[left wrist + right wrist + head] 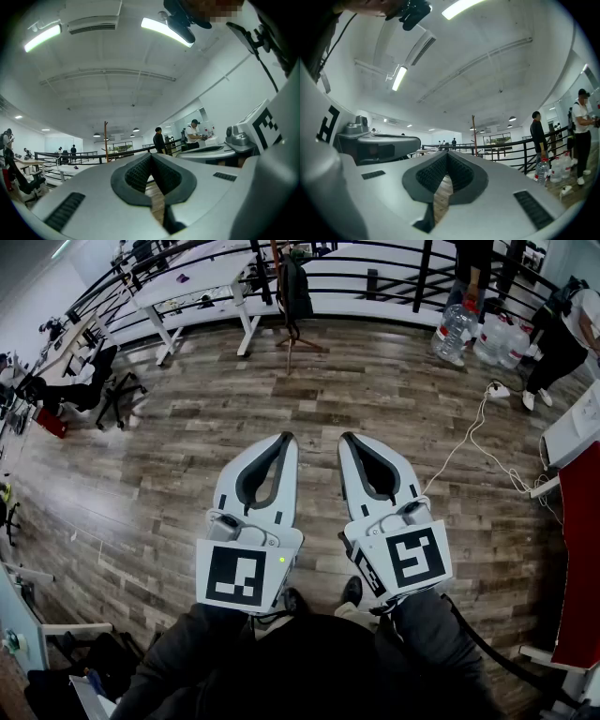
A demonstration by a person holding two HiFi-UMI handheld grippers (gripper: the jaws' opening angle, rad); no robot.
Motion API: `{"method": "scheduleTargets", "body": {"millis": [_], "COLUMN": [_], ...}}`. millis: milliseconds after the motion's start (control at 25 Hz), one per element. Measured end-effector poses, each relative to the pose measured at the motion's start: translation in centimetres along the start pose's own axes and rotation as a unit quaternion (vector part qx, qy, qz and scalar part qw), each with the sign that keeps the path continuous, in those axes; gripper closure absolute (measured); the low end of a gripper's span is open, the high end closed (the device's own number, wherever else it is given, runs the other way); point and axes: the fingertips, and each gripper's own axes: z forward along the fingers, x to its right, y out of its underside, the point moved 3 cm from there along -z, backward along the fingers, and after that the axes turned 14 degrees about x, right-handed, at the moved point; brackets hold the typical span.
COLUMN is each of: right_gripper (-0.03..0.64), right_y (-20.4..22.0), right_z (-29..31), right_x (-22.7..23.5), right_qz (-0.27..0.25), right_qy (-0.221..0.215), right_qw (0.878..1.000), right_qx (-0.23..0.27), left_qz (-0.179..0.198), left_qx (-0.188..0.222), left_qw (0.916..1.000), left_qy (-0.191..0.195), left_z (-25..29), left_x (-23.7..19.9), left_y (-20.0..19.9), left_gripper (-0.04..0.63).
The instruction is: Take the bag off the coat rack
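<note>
Left gripper [286,441]: you've got it low, centre-left in the head view. Its fingers are pressed together with nothing between them, and its nose points up the frame.
Right gripper [349,439]: it sits just beside the left one at centre-right. Its fingers are closed tip to tip and it's empty too.
Bag [298,289]: there it is, dark, hanging at the top centre of the head view, well apart from both your grippers.
Coat rack [287,326]: a thin wooden pole carrying the bag. Its feet are on the planks just in front of the black railing [394,263], and your gripper views show it as a slim post far ahead.
Floor [309,404]: grey-brown wood planks run from your grippers to the rack.
Desk [192,285]: white, upper left of the frame, near the rack.
Water bottles [456,331]: big clear ones, upper right by the railing.
Cable [476,432]: white, trailing across the floor on the right.
Person [565,329]: at the far upper right edge.
</note>
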Motion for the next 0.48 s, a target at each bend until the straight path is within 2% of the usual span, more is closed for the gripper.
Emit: {"method": "scheduleTargets", "body": {"millis": [280,480], "right_gripper": [0.611,0.610], "right_y": [0.5,2.0], "right_z": [-1.8,-0.9], "right_x": [4.5,7.7], "right_qz": [0.010,0.036], "right_qy": [0.004,-0.020], "right_qw": [1.000,0.999], "right_qx": [-0.003,-0.005], "left_qz": [0.002,0.002], "left_qx": [-0.007,0.014], "left_qw": [1.0000,0.9999], "left_qy": [0.007,0.003], "left_z": [3.0,6.0], "left_x": [3.8,5.2], "left_y": [1.4,2.8], "left_gripper": [0.586,0.586]}}
